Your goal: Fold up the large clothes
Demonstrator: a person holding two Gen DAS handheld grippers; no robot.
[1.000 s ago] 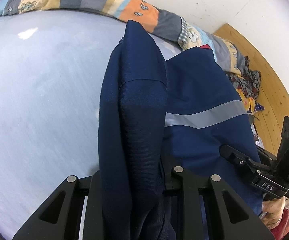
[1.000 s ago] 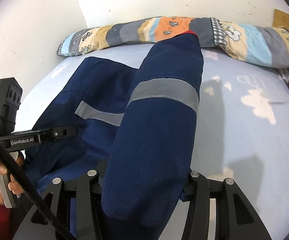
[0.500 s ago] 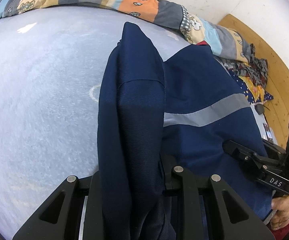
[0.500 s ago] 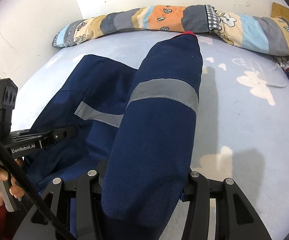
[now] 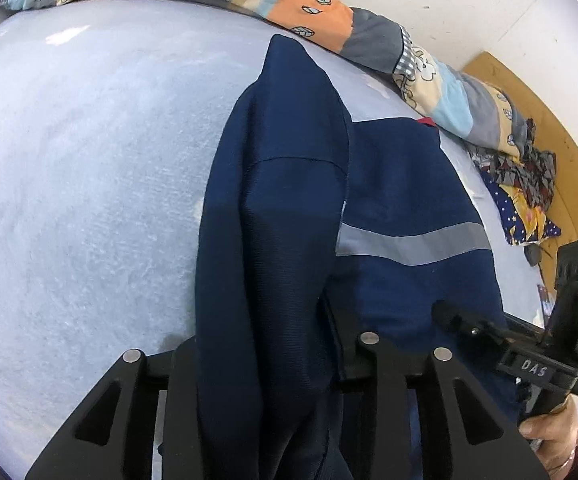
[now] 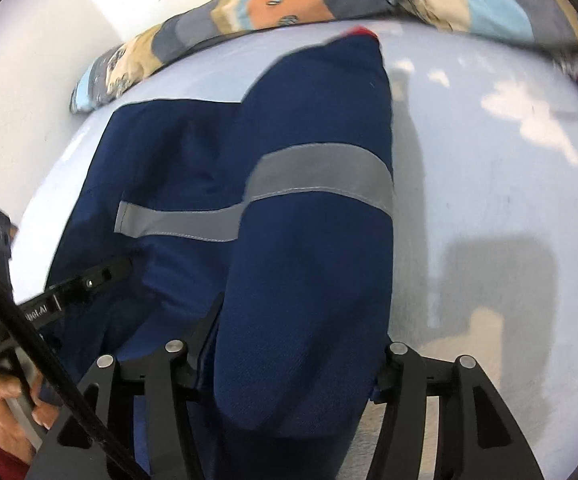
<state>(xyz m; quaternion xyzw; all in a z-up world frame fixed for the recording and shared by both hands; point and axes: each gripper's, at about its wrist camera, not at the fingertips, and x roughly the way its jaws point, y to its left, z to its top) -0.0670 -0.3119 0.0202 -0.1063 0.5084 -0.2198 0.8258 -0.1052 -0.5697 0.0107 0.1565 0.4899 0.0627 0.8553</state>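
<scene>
A navy work jacket (image 5: 401, 184) with grey reflective stripes lies lengthwise on a pale blue bed (image 5: 81, 184). My left gripper (image 5: 265, 344) is shut on the jacket's near left edge, and the cloth drapes over its jaws. My right gripper (image 6: 293, 356) is shut on the jacket's (image 6: 313, 240) near right part, which carries a grey stripe and hides the fingertips. Each gripper shows in the other's view, the right one in the left wrist view (image 5: 469, 324) and the left one in the right wrist view (image 6: 101, 276). The far end of the jacket rests on the bed.
A long patchwork bolster (image 5: 329, 24) lies along the wall at the far side of the bed; it also shows in the right wrist view (image 6: 289, 4). A heap of patterned clothes (image 5: 525, 184) sits at the right by a wooden board (image 5: 561, 136). White walls enclose the bed.
Both grippers have kept their grip on the jacket. The views have shifted and the right wrist view is now blurred from motion, with the jacket's near end drawn closer and higher.
</scene>
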